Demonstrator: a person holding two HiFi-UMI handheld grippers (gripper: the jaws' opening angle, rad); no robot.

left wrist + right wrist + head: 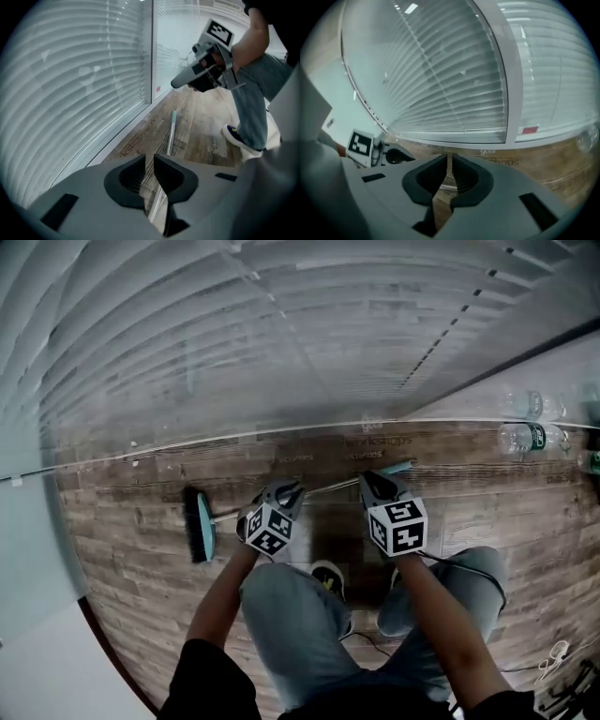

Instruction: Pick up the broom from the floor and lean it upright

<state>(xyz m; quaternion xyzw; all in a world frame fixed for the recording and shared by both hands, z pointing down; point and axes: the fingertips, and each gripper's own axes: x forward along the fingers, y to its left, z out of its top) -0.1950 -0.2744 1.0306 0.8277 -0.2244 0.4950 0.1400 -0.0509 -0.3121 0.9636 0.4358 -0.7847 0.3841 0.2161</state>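
Crouching on the near side of the broom [328,488]: person [300,634] in jeans, one dark shoe [326,577] planted just short of the handle. Reaching forward to the broom with both forearms.

State of left tongs [149,161]: parted by a narrow slit, pads pressing on nothing. Poised directly over the broom handle, on the stretch nearer the brush head. Handle visible through the slit, lying on the floor beneath and running on past the tips. Contact with the handle: cannot tell.

State of right tongs [449,161]: closed together, nothing gripped. Held over the broom handle toward its teal-tipped end, angled downward.

Position of broom: flat on the wooden floor [131,549], not lifted. Teal brush head [200,524] at the left end, thin pale handle stretching rightward under both tongs, teal tip [401,466] at the right end.

Beyond the broom: pale lettering [375,442] on the boards, only partly legible, then the foot of a glass wall hung with closed slatted blinds [234,334]. Farther right, past the broom's tipped end: clear plastic bottles [527,437] on the floor near that wall, one with a dark green label.
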